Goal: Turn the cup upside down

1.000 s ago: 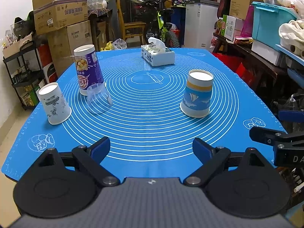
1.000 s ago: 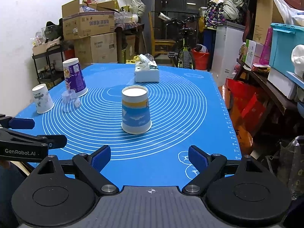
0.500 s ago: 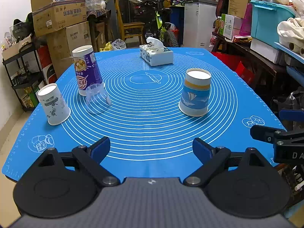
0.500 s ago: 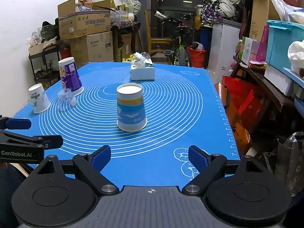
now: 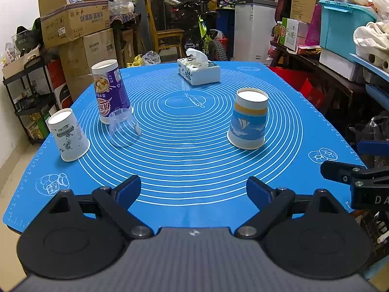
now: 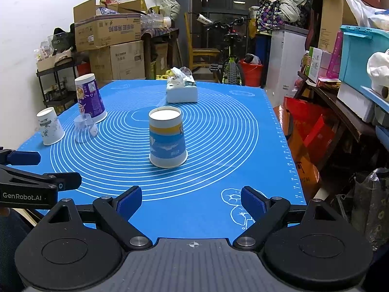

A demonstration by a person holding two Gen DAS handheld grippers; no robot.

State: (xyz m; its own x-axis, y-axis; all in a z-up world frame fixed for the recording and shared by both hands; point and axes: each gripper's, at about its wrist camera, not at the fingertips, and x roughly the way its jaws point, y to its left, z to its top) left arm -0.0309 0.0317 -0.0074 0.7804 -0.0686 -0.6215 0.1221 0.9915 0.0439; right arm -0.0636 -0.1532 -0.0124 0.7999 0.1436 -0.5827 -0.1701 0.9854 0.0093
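Observation:
Several cups stand upside down on the blue mat (image 5: 194, 165). A blue-and-white sailboat cup (image 5: 248, 119) is right of centre; it also shows in the right wrist view (image 6: 167, 137). A tall purple cup (image 5: 110, 91), a clear plastic cup (image 5: 124, 127) and a white printed cup (image 5: 68, 135) stand at the left. My left gripper (image 5: 193, 191) is open and empty above the mat's near edge. My right gripper (image 6: 190, 200) is open and empty, short of the sailboat cup.
A tissue box (image 5: 198, 69) sits at the far middle of the mat. Cardboard boxes (image 5: 73, 17) and a black rack (image 5: 26, 92) stand to the left. Shelves with bins (image 5: 345, 22) line the right. The right gripper's side (image 5: 359, 177) shows at the mat's right edge.
Both grippers have drawn back slightly from the cups; the sailboat cup looks a little smaller and farther. Jaws stay open. No cup has moved.

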